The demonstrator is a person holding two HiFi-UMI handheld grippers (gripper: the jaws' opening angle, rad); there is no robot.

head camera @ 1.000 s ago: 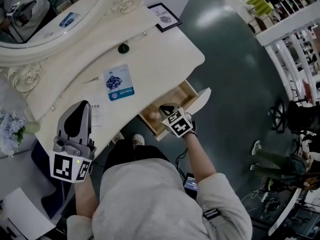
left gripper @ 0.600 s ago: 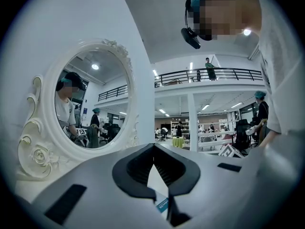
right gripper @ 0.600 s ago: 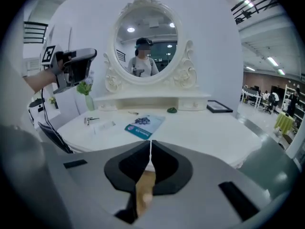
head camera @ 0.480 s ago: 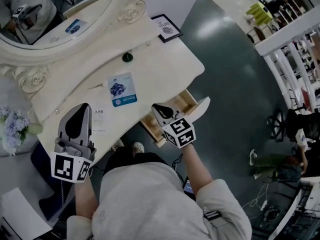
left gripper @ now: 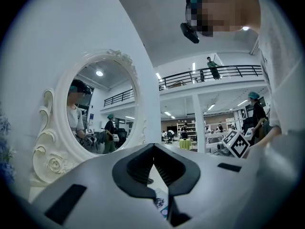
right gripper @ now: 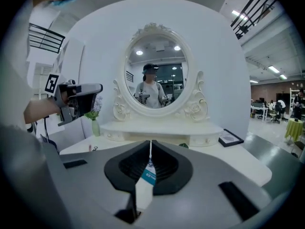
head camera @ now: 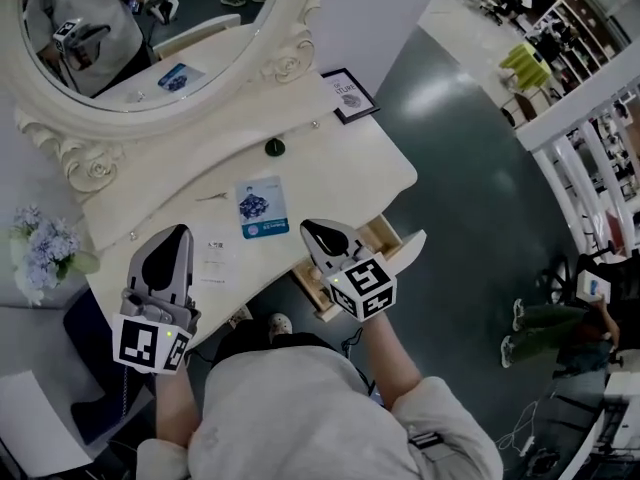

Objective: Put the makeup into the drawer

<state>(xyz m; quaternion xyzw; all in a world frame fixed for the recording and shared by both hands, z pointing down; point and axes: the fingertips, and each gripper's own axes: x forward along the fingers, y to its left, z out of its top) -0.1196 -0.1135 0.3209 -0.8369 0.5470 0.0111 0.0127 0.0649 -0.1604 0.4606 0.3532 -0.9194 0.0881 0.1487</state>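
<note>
Head view. Noted the blue sachet (head camera: pixel 262 208) lying flat on the dressing table (head camera: pixel 340 168), between the mirror (head camera: pixel 150 28) and the open drawer (head camera: pixel 383 236). Found the right gripper (head camera: pixel 308 228) above the table's front edge, just beside the drawer, tips aimed at the sachet but apart from it. Found the left gripper (head camera: pixel 178 234) over the near left end, by a white paper slip (head camera: pixel 212 258). Cannot tell what the drawer holds.

Left gripper view. Read the jaws as closed tip to tip, nothing pinched. Glimpsed the sachet (left gripper: pixel 159 204) through the gap beneath.

Right gripper view. Read the jaws as pressed together and empty. Saw the sachet (right gripper: pixel 148 175) beyond the gap, on the table, ungripped.

Judged step: approach for picking the sachet. Next: spread the right jaws, lower to the packet's edge, pinch without sliding it, carry to the drawer.
</note>
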